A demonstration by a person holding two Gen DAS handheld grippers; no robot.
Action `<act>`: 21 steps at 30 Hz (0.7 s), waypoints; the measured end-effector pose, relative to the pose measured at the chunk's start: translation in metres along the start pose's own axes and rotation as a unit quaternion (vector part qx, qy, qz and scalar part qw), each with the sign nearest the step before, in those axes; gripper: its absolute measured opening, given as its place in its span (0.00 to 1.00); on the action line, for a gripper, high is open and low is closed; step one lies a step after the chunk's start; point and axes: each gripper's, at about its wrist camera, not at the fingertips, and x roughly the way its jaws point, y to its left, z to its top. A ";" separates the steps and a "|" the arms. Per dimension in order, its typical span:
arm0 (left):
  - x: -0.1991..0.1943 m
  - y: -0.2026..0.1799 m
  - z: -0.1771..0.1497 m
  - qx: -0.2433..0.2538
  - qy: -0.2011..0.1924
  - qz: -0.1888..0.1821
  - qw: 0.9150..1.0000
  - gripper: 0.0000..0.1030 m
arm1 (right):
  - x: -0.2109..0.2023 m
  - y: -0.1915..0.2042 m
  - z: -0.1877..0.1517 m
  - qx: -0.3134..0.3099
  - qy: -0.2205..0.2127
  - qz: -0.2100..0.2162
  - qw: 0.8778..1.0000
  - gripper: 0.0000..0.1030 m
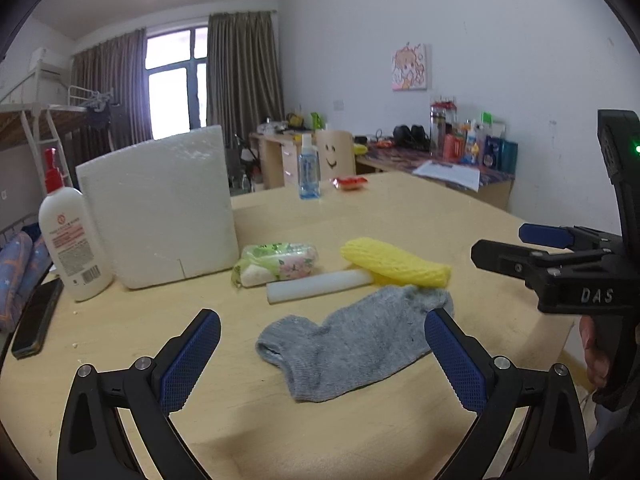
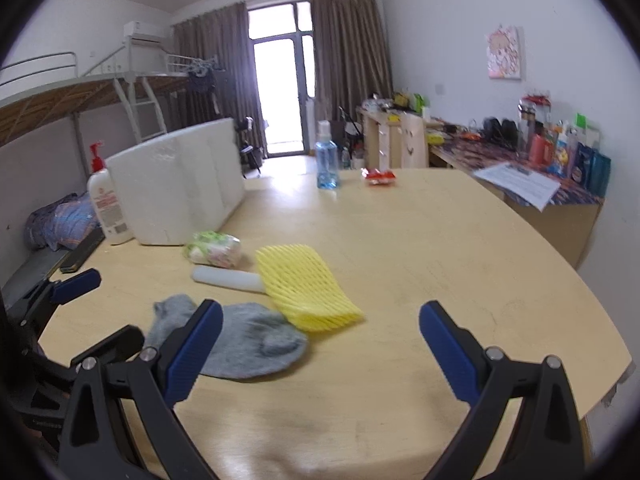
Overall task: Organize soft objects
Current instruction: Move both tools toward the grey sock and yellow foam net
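Four soft items: a grey sock (image 1: 356,344), a yellow foam net (image 1: 394,262), a white foam rod (image 1: 320,286) and a wrapped tissue pack (image 1: 278,262) are lying together near the middle of the table (image 1: 380,216).
Sock position: it is lying flat, nearest the front edge, its far end touching the net.
Net position: it is resting partly on one end of the rod.
Tissue pack position: it is sitting just in front of the white foam box (image 1: 160,208) toward the left edge.
Left gripper (image 1: 322,354): it is hovering over the sock, jaws spread wide, holding nothing.
Right gripper (image 2: 320,344): it is hovering above bare table to the right of the sock, jaws equally wide, empty.
Sock handling: likely light and limp, so it will be sagging once lifted; pinching mid-body or the cuff opening looks best.
Net handling: probably springy and very light; gripping a free edge is advisable.
Rod handling: appears smooth and may be rolling; clamping across its middle suits it.
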 end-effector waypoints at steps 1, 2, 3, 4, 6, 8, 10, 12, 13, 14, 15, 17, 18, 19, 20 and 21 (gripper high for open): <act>0.002 0.001 0.000 0.000 0.005 0.001 1.000 0.99 | 0.003 -0.005 0.000 0.007 0.006 0.000 1.000 0.97; 0.006 0.000 0.001 -0.002 0.012 -0.001 1.000 0.99 | 0.007 -0.007 0.000 0.013 0.012 0.003 1.000 0.97; 0.008 0.002 0.001 -0.003 0.016 -0.003 1.000 0.99 | 0.010 -0.011 0.001 0.018 0.019 0.005 1.000 0.97; 0.011 0.002 0.001 -0.003 0.023 -0.002 1.000 0.99 | 0.013 -0.013 0.001 0.020 0.023 0.008 1.000 0.97; 0.018 -0.001 0.000 -0.002 0.034 -0.001 0.999 0.99 | 0.019 -0.015 0.000 0.020 0.030 0.007 0.999 0.97; 0.023 -0.004 0.000 -0.001 0.042 -0.001 0.999 0.99 | 0.023 -0.016 -0.001 0.019 0.036 0.008 0.999 0.97; 0.029 -0.006 0.000 0.001 0.050 0.002 0.999 0.99 | 0.027 -0.017 -0.001 0.014 0.040 0.012 0.999 0.97; 0.035 -0.008 0.001 0.001 0.060 -0.001 0.998 0.99 | 0.029 -0.017 0.000 0.010 0.043 0.012 0.999 0.97; 0.038 -0.009 0.001 0.001 0.066 -0.001 0.998 0.99 | 0.031 -0.019 0.002 0.010 0.045 0.015 0.999 0.97; 0.042 -0.009 0.002 -0.001 0.074 -0.001 0.997 0.99 | 0.033 -0.019 0.003 0.009 0.047 0.016 0.999 0.97; 0.044 -0.009 0.002 -0.003 0.080 0.000 0.997 0.99 | 0.036 -0.020 0.003 0.008 0.051 0.017 0.999 0.97; 0.050 -0.010 0.003 -0.004 0.095 0.000 0.995 0.99 | 0.042 -0.020 0.005 0.006 0.061 0.019 0.998 0.97; 0.053 -0.010 0.004 -0.004 0.103 0.000 0.995 0.99 | 0.044 -0.019 0.006 0.003 0.066 0.022 0.998 0.97; 0.056 -0.010 0.004 -0.004 0.110 0.000 0.994 0.99 | 0.046 -0.018 0.008 0.000 0.070 0.024 0.997 0.97; 0.057 -0.010 0.004 -0.005 0.114 0.000 0.993 0.99 | 0.047 -0.018 0.009 -0.002 0.071 0.025 0.997 0.97; 0.059 -0.010 0.004 -0.008 0.119 -0.001 0.993 0.99 | 0.048 -0.017 0.010 -0.005 0.073 0.028 0.997 0.97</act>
